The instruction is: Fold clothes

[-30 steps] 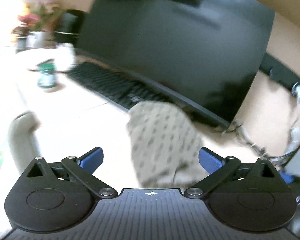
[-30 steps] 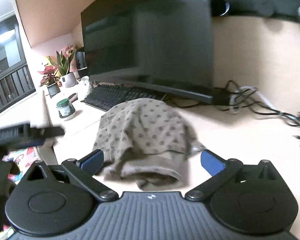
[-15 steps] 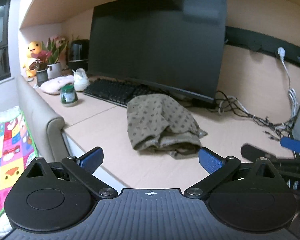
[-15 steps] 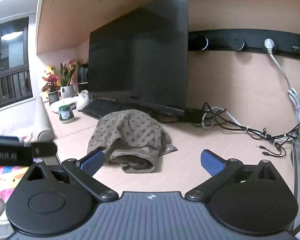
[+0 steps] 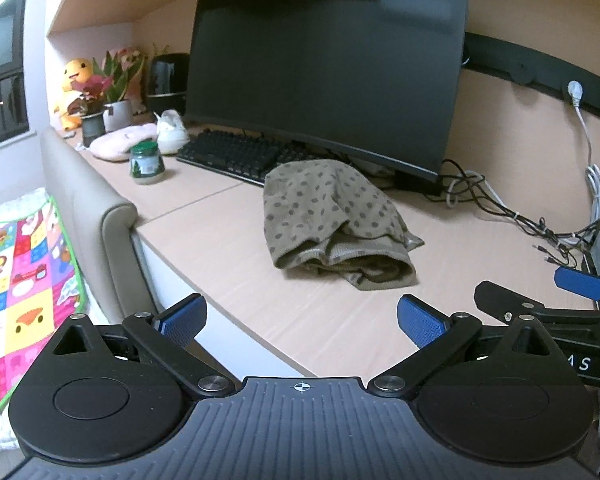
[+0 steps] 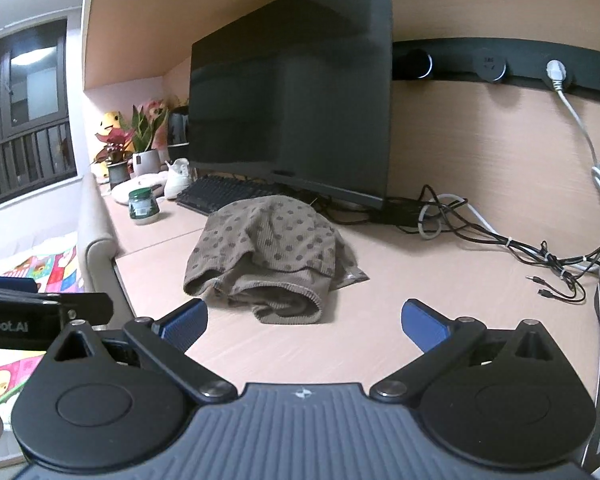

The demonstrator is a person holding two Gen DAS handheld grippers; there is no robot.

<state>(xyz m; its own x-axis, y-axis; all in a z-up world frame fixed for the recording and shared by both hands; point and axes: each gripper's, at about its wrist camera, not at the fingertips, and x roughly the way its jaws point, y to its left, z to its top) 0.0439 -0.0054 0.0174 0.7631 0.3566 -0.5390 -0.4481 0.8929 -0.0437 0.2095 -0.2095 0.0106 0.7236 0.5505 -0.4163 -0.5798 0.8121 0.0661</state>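
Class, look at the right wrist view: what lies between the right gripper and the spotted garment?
Only bare desk separates the open right gripper from the spotted garment in the right wrist view.

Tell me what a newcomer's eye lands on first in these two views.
First, the brown polka-dot garment, bunched in a heap mid-desk, in front of the big dark monitor and beside the black keyboard. Next, the blue-padded fingers of the left gripper and the right gripper, both spread wide, short of the cloth and holding nothing. A tangle of cables trails along the wall at right.
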